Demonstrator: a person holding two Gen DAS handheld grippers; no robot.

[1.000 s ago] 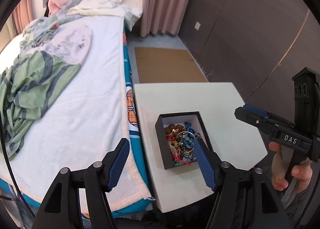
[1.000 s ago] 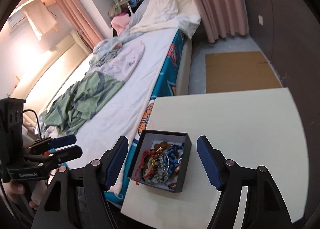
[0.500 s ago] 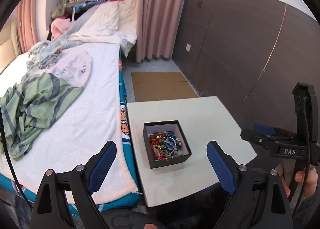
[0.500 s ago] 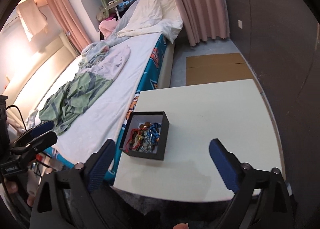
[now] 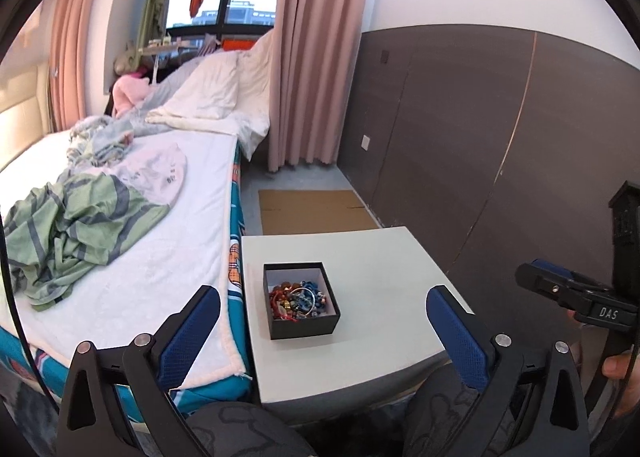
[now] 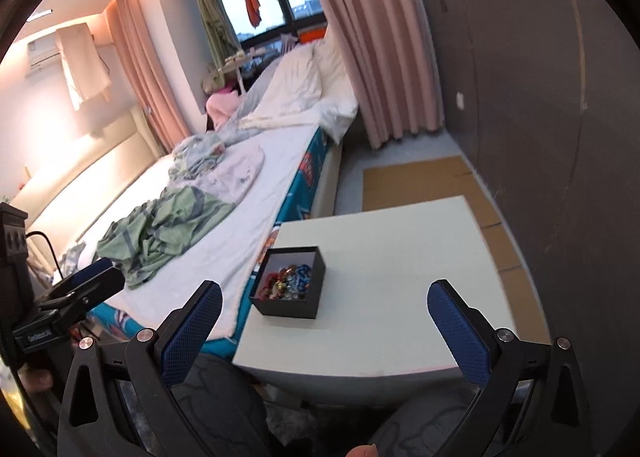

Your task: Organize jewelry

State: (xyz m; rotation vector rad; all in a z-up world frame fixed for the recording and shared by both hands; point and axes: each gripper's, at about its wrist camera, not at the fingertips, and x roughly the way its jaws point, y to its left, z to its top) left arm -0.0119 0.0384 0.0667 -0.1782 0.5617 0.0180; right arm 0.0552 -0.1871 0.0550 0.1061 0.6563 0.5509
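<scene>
Both grippers pulling back and up since a second ago; black box [image 5: 301,300] of tangled jewelry [image 5: 298,300] now sitting farther off, near table's [image 5: 372,257] bed-side edge. Left gripper [image 5: 322,329] and right gripper [image 6: 325,321] hanging short of box, jaws spread wide, gripping nothing. Bed [image 5: 160,241] lying beside table.
</scene>
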